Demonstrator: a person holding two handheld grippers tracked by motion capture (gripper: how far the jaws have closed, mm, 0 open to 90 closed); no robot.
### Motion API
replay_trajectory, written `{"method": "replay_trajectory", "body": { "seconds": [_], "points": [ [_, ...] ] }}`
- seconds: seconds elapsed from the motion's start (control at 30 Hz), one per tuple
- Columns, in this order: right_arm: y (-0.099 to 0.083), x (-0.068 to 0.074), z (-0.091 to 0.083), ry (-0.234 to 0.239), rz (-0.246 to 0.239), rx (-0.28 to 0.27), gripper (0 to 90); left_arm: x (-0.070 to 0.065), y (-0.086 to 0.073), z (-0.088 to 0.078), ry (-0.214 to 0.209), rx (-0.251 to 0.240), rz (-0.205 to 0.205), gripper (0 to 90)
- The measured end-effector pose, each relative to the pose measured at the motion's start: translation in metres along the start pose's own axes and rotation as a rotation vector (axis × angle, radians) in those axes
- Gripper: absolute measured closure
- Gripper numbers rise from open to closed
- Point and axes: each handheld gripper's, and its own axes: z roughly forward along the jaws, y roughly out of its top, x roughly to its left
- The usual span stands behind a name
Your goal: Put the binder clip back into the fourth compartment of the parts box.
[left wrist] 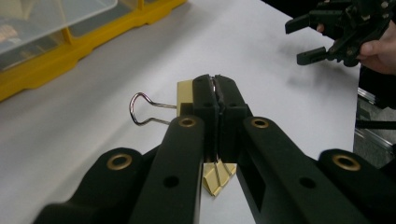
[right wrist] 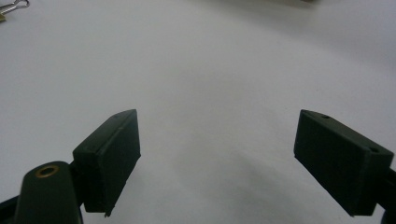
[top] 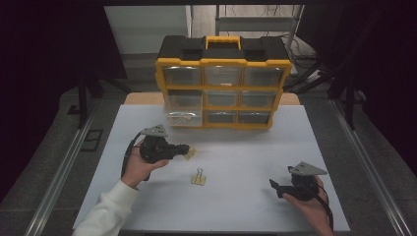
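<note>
My left gripper (top: 183,149) (left wrist: 217,88) is held a little above the white table (top: 246,162), left of centre, shut on a gold binder clip (top: 190,152) (left wrist: 184,91). The clip's body shows beside the jaw tips, and one wire handle (left wrist: 140,109) sticks out to the left. A second gold binder clip (top: 198,178) lies flat on the table in front of it; its wire loop (right wrist: 11,5) also shows at the top left corner of the right gripper view. My right gripper (top: 275,188) (right wrist: 217,158) (left wrist: 313,39) rests low at the front right, open, with bare table between its fingers.
A yellow and black drawer organizer (top: 223,64) stands at the back of the table. Its lower left clear drawer (top: 184,115) is pulled out toward me and holds a few small items. Metal rails (top: 74,147) run along both sides of the table.
</note>
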Motion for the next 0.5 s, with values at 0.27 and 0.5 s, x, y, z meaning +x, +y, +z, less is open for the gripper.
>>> {"method": "replay_trajectory", "body": {
  "seconds": [0.27,0.5],
  "points": [
    [0.0,0.0,0.0,0.0,0.0,-0.001,15.2,-0.001,0.002,-0.007,0.018,-0.053,-0.006,88.7],
    [0.0,0.0,0.0,0.0,-0.002,0.0,15.2,-0.001,0.003,-0.011,0.02,-0.075,-0.012,88.7]
  ]
}}
